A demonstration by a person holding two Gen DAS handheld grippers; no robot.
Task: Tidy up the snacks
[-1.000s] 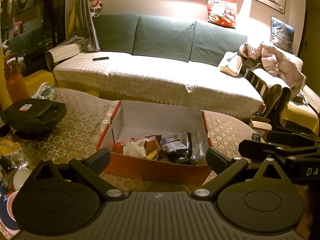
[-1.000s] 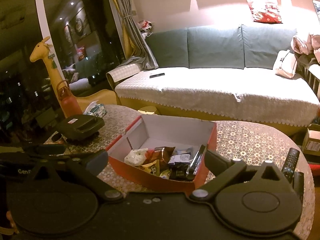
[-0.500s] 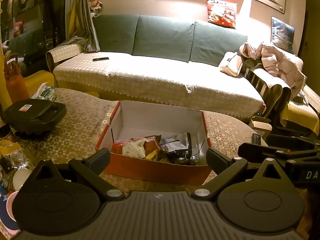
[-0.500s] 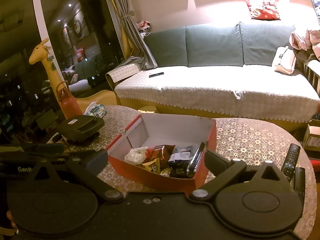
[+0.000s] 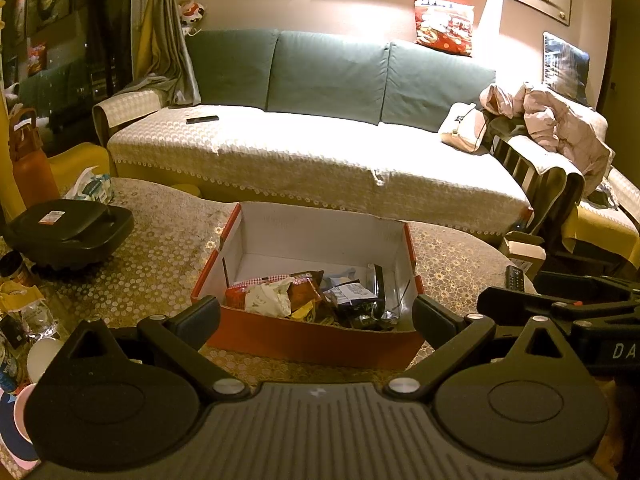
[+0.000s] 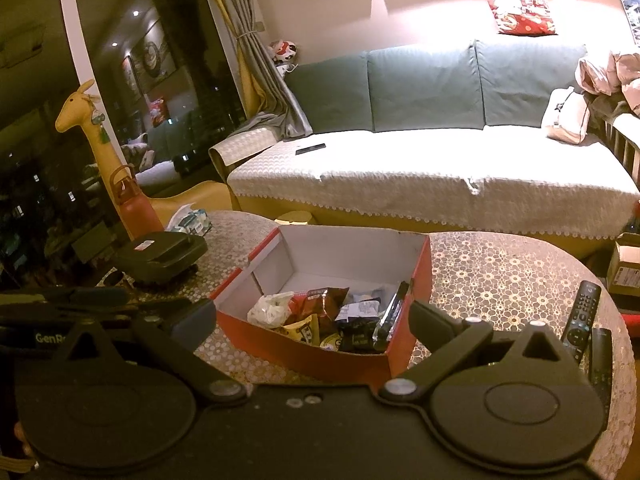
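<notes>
A red cardboard box (image 5: 312,340) (image 6: 312,354) with white inner walls sits on the patterned table. Several snack packets (image 5: 316,296) (image 6: 320,316) lie piled at its near end. My left gripper (image 5: 314,314) is open just in front of the box, nothing between its fingers. My right gripper (image 6: 312,322) is also open and empty, near the box's front right corner. In the left wrist view the right gripper's body (image 5: 560,312) shows at the right edge. In the right wrist view the left gripper's body (image 6: 80,308) shows at the left.
A black appliance (image 5: 68,232) (image 6: 160,254) stands left of the box. Two remote controls (image 6: 582,316) lie at the table's right edge. Cups and wrappers (image 5: 20,312) crowd the near left. A sofa (image 5: 320,152) runs behind the table, a small cardboard box (image 5: 524,250) beside it.
Both views have barely shifted; the box sits slightly lower and nearer in the frames. Both grippers stay open and empty.
</notes>
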